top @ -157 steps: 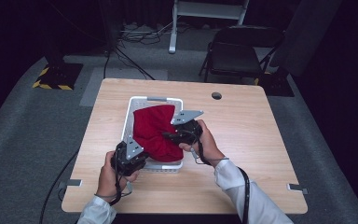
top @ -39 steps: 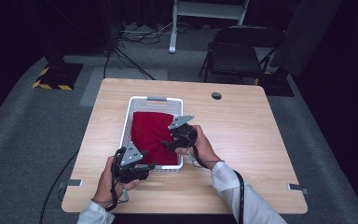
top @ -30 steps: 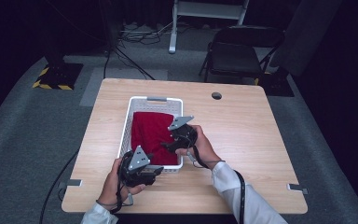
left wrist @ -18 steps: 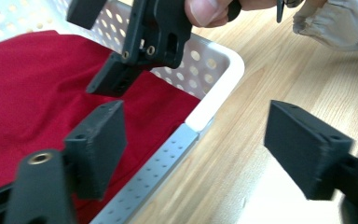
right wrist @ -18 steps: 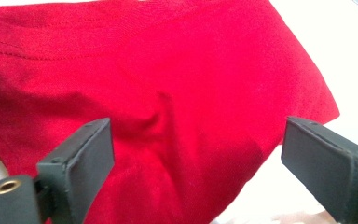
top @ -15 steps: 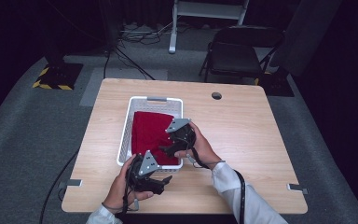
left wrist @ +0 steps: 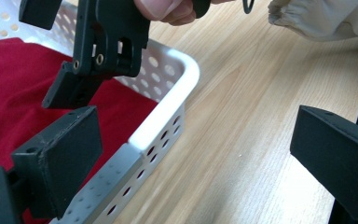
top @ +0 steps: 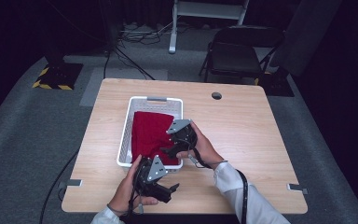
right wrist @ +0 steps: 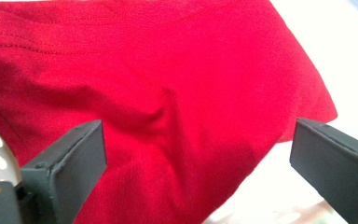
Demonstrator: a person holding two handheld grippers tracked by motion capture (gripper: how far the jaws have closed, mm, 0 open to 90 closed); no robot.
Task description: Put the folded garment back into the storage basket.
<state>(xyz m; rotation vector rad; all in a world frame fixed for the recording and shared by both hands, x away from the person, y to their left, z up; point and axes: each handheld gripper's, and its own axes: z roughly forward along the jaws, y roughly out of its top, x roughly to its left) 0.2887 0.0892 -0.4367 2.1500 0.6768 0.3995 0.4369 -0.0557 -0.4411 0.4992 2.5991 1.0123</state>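
High view: we hold the right gripper (top: 170,150) jaws apart over the red cloth (top: 148,132) lying in the white basket (top: 154,99), likely to press or pick it. Left gripper (top: 169,190), also spread, empty, rests near the basket's near edge.

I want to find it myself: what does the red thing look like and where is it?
On the wooden table sits a white basket with small holes in its walls. The red cloth lies folded flat inside it, the only bright red thing there.
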